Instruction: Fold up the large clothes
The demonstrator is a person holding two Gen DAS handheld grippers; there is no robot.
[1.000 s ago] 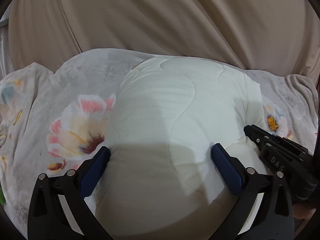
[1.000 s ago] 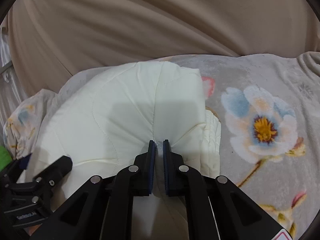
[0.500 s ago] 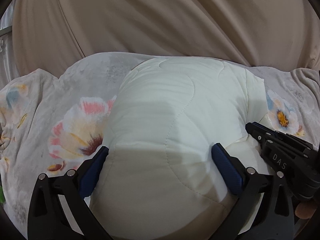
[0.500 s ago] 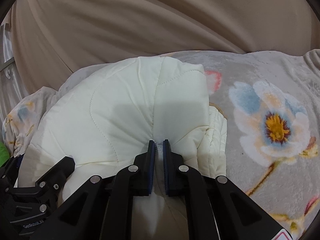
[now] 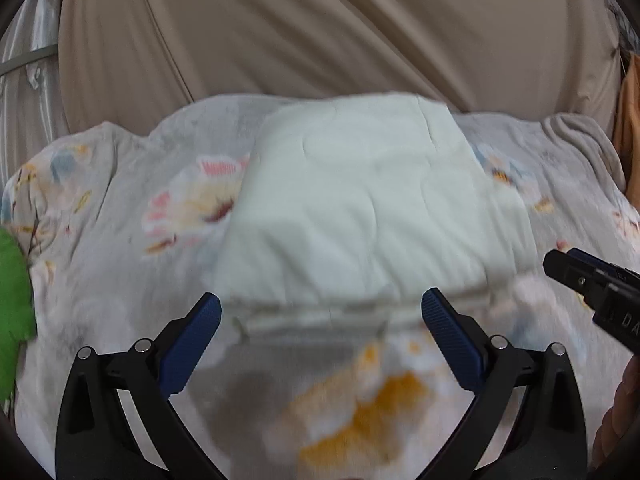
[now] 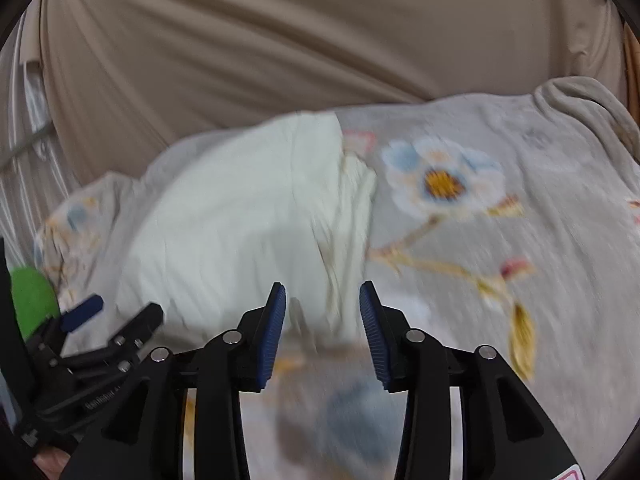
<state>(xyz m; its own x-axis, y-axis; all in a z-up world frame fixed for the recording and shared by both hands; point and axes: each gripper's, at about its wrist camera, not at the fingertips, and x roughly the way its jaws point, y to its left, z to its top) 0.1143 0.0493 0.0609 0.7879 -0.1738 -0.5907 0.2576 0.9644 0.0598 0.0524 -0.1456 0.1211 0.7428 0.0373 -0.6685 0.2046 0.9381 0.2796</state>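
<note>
And the right gripper [image 6: 322, 322] lets go, backing off with fingers apart; left gripper [image 5: 320, 326] also spread wide, empty; just beyond them the cream quilted garment [image 5: 360, 208] lies folded on the floral blanket [image 5: 100, 208]; fold looks finished.

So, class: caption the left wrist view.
Open left gripper before folded cream quilted garment on floral grey blanket.

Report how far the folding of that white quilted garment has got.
Done: the white quilted garment lies as a compact folded block on the floral blanket. In hand: nothing; the left tongs and right tongs are both open, just short of its near edge. Left: seemingly little, perhaps tidying the layers showing along its right side.
</note>
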